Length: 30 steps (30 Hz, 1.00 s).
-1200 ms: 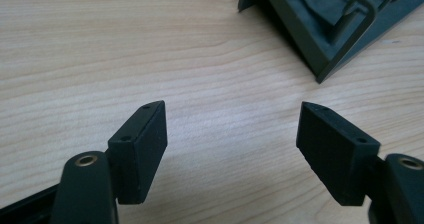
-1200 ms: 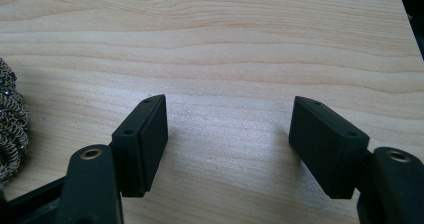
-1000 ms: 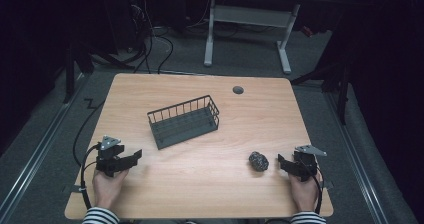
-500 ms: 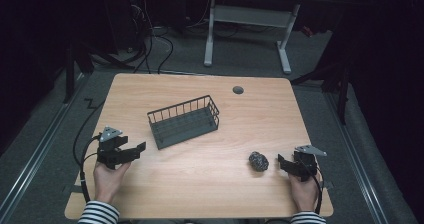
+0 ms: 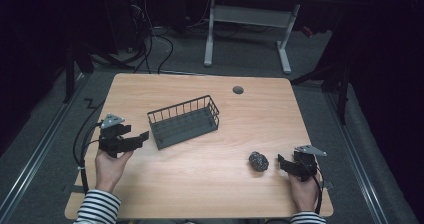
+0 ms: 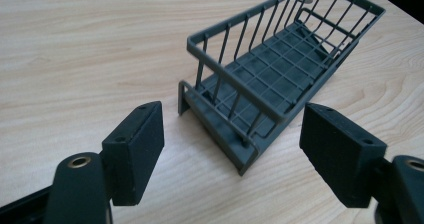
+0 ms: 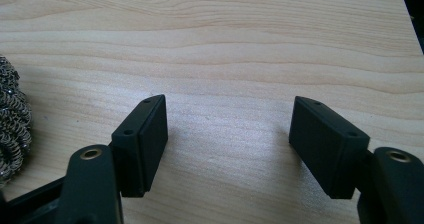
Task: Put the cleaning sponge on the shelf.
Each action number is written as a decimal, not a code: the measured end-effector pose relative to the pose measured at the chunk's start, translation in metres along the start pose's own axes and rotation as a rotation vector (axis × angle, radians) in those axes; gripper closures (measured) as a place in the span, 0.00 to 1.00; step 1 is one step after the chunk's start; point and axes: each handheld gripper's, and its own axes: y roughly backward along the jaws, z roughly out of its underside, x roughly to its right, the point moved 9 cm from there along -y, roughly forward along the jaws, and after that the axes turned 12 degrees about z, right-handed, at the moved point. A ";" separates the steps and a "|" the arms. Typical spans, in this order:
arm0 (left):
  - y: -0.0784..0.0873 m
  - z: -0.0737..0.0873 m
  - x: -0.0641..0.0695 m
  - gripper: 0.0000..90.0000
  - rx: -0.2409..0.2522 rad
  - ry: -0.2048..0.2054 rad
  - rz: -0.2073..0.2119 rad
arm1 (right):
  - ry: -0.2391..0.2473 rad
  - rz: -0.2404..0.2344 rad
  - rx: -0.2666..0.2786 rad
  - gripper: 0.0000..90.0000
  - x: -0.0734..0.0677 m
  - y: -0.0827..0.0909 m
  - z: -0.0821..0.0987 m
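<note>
We see a dark grey wire basket (image 5: 184, 121) lying near the middle of the light wooden table (image 5: 200, 194), its long axis running from about eight o'clock to two o'clock, open side up so that something can be dropped in. Our left gripper (image 5: 142, 136) sits at the basket's eight o'clock, just beside its near end, and its jaws have just been opening; they stand spread wide with nothing between them, framing the basket's short end (image 6: 235, 129) as if lining up to steady it. At the basket's four o'clock, well apart from it, rests a round steel-wool scouring ball (image 5: 258, 161). Our right gripper (image 5: 281, 163) waits at the ball's three o'clock, just beside it, jaws parted over bare wood and empty, probably poised to slide onto the ball.
</note>
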 end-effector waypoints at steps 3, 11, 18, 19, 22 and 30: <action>-0.004 -0.009 0.000 0.28 -0.004 -0.007 0.004 | 0.000 0.000 0.000 0.35 0.000 0.000 0.000; -0.030 -0.029 -0.010 0.28 -0.041 -0.023 -0.032 | 0.000 0.000 0.000 0.35 0.000 0.000 0.000; -0.048 -0.032 -0.025 0.32 -0.051 -0.003 -0.068 | 0.000 0.000 0.000 0.35 0.000 0.000 0.000; -0.048 -0.032 -0.025 0.32 -0.051 -0.003 -0.068 | 0.000 0.000 0.000 0.35 0.000 0.000 0.000; -0.056 -0.032 -0.029 0.34 -0.067 0.007 -0.065 | 0.000 -0.001 0.000 0.35 0.000 0.000 0.000; -0.065 -0.029 -0.035 0.42 -0.079 0.021 -0.072 | 0.000 -0.001 0.000 0.35 0.000 0.000 0.000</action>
